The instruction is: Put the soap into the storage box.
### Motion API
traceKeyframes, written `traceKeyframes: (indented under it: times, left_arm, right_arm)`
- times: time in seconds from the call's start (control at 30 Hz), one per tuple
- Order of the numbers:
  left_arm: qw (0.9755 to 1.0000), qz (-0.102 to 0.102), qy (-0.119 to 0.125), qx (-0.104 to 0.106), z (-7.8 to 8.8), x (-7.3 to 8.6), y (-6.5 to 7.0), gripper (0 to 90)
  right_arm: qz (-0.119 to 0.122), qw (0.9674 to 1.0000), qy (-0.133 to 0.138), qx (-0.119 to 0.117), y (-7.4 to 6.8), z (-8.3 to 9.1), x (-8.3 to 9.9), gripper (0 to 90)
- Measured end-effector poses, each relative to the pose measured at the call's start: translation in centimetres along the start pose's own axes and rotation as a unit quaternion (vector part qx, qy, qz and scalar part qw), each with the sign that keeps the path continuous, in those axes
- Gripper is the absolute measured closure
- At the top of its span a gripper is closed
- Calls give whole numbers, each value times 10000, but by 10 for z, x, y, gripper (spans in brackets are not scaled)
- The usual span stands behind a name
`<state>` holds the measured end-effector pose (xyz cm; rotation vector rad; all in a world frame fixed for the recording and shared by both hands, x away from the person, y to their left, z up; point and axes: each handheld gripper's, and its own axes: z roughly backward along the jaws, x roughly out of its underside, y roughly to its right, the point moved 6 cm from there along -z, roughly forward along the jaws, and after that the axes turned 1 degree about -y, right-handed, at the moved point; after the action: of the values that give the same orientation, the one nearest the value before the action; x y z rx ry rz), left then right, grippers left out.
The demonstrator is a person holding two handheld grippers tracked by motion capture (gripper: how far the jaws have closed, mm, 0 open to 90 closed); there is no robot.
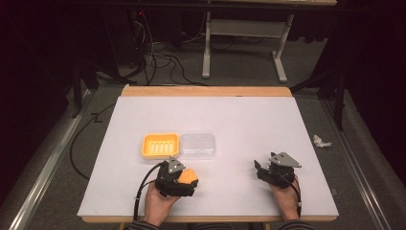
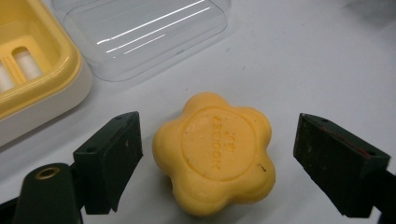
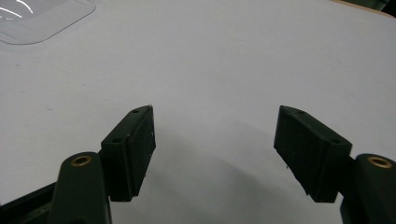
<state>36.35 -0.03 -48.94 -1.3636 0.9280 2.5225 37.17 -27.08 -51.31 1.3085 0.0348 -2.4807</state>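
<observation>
Soap bar, yellow-orange and flower-shaped with stamped lettering on top, lies flat on the white table directly between the jaws of our left gripper. Jaws stand wide, one on each side of the soap, a gap showing on both sides, not touching it. In the high view we see the same soap at the front of the left gripper, near the table's near edge, our left hand wrapped on the handle.

Just past the left gripper, ahead and to its left, sits the yellow soap dish, slotted insert visible, cream base under it. Ahead of the soap, touching or just beside the dish, we cannot tell which, lies the clear plastic lid, flat on the table. High view shows dish and lid side by side, dish to the left.

Our right gripper is well apart to the right, jaws wide, nothing between them, bare table under. High view puts it near the front edge, right hand behind it. Clear lid corner shows far ahead-left of the right gripper.

Beyond the table: crumpled white scrap on the floor at right, cables and a desk frame farther back.
</observation>
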Motion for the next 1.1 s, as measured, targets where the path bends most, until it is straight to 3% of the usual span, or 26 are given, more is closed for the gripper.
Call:
traceKeyframes:
  times: [0.17,0.4,0.7,0.83,1.1]
  left_arm:
    - [9998,-143,-50,-131,-5,5,-3,174]
    - [9996,-139,-132,-194,-11,10,-8,180]
    - [9994,-252,-183,-159,-19,13,-8,195]
    - [9995,-198,-190,-176,-21,15,-8,206]
    - [9988,-405,-257,-63,-20,18,-9,216]
  right_arm:
    - [45,10000,-3,5,0,0,0,298]
    - [75,10000,30,11,-1,0,0,295]
    - [115,9999,38,1,-1,0,0,291]
    - [82,10000,9,6,-2,0,0,291]
    - [164,9998,-23,78,-2,-1,0,289]
